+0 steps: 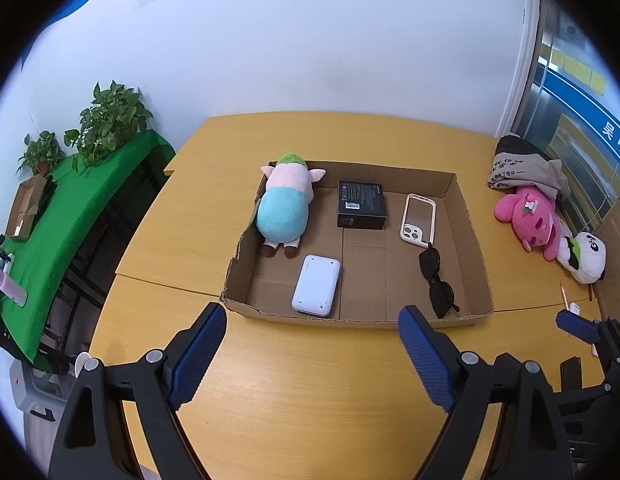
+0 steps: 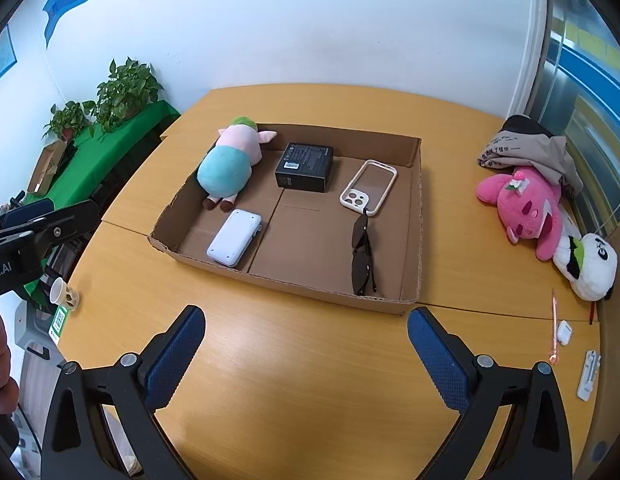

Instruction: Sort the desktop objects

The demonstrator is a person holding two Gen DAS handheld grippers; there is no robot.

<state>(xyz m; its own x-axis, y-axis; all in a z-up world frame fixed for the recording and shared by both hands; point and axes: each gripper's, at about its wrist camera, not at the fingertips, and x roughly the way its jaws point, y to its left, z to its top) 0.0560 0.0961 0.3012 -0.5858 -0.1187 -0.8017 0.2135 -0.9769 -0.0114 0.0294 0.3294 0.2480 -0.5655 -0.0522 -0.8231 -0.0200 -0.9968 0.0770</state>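
A shallow cardboard tray (image 1: 469, 216) (image 2: 413, 240) sits on the yellow table. In it lie a pink-and-teal plush pig (image 1: 286, 204) (image 2: 230, 164), a black box (image 1: 361, 204) (image 2: 306, 166), a beige phone case (image 1: 418, 220) (image 2: 369, 186), black sunglasses (image 1: 435, 280) (image 2: 362, 256) and a white case (image 1: 315, 290) (image 2: 234, 237). My left gripper (image 1: 311, 342) is open and empty, short of the tray's near edge. My right gripper (image 2: 306, 344) is open and empty, also short of the tray.
At the table's right edge lie a pink plush (image 2: 525, 208), a panda plush (image 2: 589, 264), a folded grey cloth (image 2: 525, 152), a white earbud case (image 2: 564, 332) and a pen (image 2: 554, 328). A green-covered side table with plants (image 1: 110, 120) stands left. A paper cup (image 2: 64, 294) sits left.
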